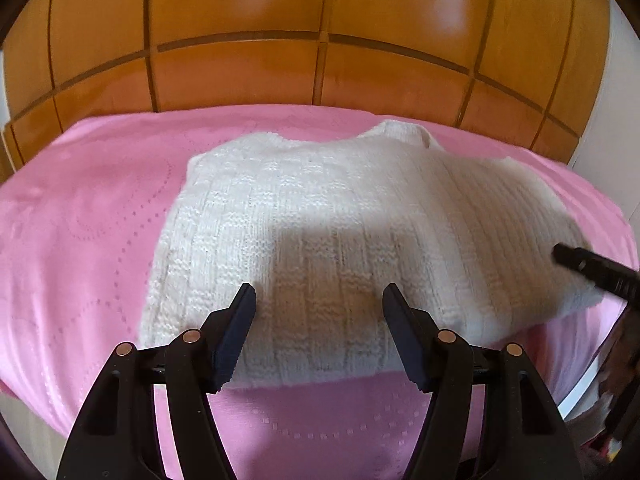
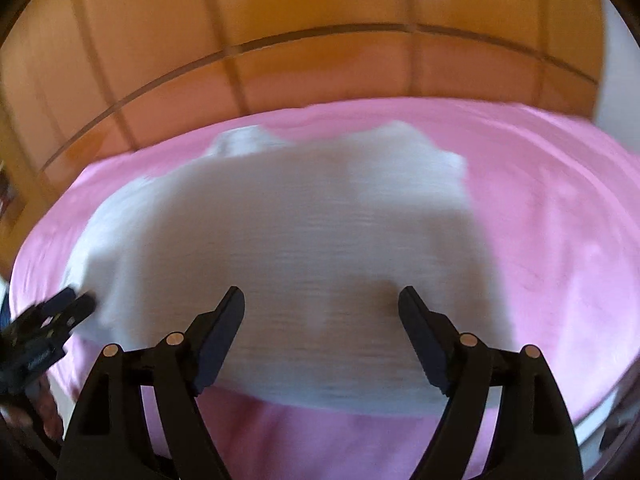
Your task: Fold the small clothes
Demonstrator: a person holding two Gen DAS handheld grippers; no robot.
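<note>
- A pink bedspread (image 1: pixel 80 220) covers the bed, faintly patterned with dotted curves.
- Behind the bed stands glossy orange-brown wooden panelling (image 1: pixel 240 20), divided by darker grooves.
- A strip of white wall (image 1: pixel 624 80) shows at the right.

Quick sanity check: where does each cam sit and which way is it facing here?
Left wrist: on the left gripper, angled down over its open fingers at the white knit sweater; the right gripper's tip enters at the right edge.
Right wrist: on the right gripper, angled down likewise, blurred; the left gripper shows lower left.
Shared: sweater, pink cover, wooden panelling behind.
</note>
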